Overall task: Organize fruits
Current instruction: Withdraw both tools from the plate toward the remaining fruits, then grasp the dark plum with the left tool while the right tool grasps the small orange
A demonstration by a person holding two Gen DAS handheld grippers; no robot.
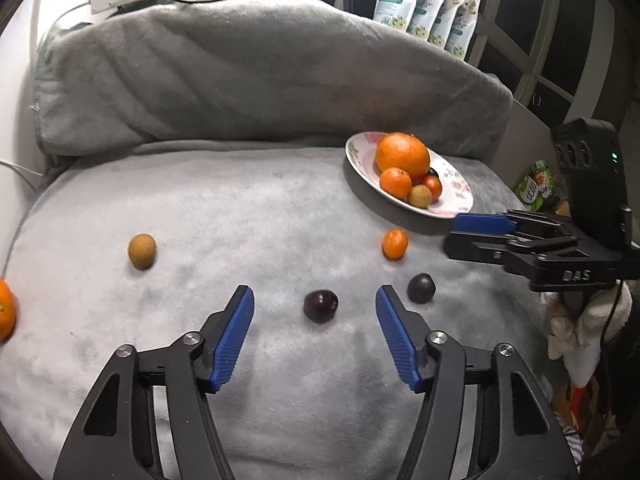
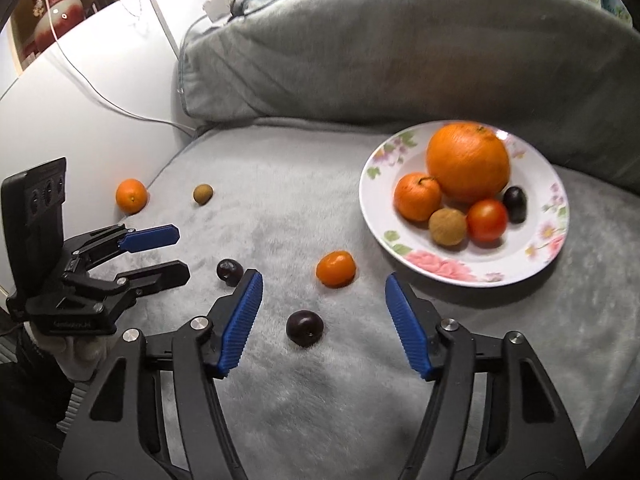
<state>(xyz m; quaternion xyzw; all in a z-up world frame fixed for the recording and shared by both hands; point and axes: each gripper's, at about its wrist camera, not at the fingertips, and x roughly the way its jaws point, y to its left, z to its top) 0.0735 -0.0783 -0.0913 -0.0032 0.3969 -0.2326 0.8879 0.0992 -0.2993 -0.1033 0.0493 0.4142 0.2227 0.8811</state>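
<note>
A floral plate (image 1: 456,190) (image 2: 532,256) at the right holds a big orange (image 2: 468,162), a mandarin, a tomato, a longan and a dark plum. Loose on the grey blanket lie two dark plums (image 1: 320,305) (image 1: 421,288), a small mandarin (image 1: 395,244) (image 2: 336,269), a longan (image 1: 141,251) (image 2: 202,193) and an orange (image 1: 6,308) (image 2: 131,195) at the far left. My left gripper (image 1: 315,300) is open and empty, with one plum lying between its fingertips. My right gripper (image 2: 323,286) is open and empty above the other plum (image 2: 304,328), near the plate's front rim.
A rolled grey blanket (image 1: 248,80) forms a high ridge behind the fruit. Refill pouches (image 1: 428,4) stand behind it at the right. A white wall with a cable (image 2: 80,72) borders the left. Packets (image 1: 536,188) lie beyond the blanket's right edge.
</note>
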